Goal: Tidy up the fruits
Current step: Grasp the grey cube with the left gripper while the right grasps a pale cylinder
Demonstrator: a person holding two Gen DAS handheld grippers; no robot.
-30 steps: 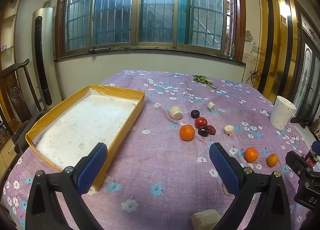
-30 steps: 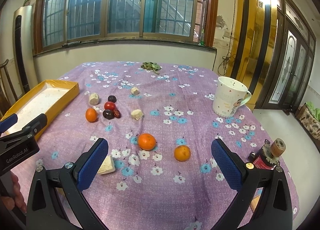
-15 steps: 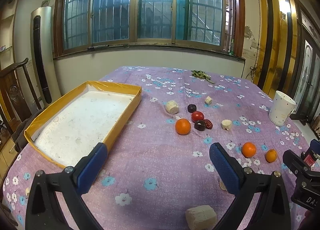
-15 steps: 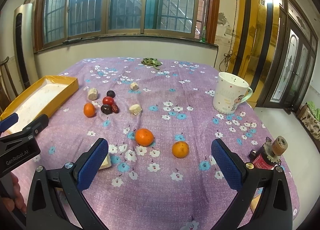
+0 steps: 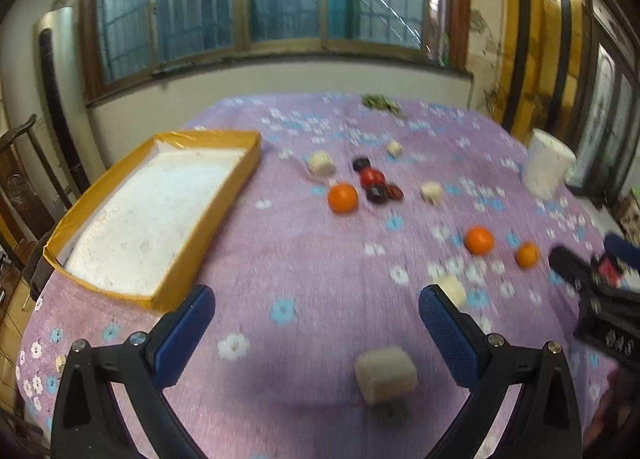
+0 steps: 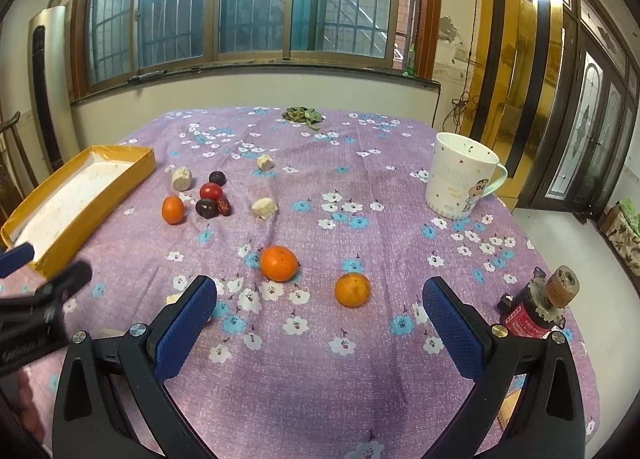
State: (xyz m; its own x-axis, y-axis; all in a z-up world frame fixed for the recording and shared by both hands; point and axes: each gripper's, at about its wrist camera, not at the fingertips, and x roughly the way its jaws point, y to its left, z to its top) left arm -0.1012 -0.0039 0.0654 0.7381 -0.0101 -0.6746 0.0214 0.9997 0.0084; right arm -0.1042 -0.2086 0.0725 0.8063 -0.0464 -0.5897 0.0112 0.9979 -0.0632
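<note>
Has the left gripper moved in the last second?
Yes. The left gripper has pulled back toward the near table edge: against the yellow tray, more cloth shows ahead, and the pale block sits between its fingers.

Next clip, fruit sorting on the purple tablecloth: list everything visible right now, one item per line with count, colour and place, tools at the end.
oranges: three, orange; two near the right tool, one by the dark fruits
red tomato: one, red, mid-table cluster
dark fruits: two, dark purple, same cluster
red date: one, dark red, beside them
pale chunks: at least five, cream, scattered
tray: one, yellow rim, white inside, left edge, nothing in it
mug: one, white, printed, right side
leaves: one green pile, far edge
red gadget: one, right edge
left tool: blue pads, open
right tool: blue pads, open
</note>
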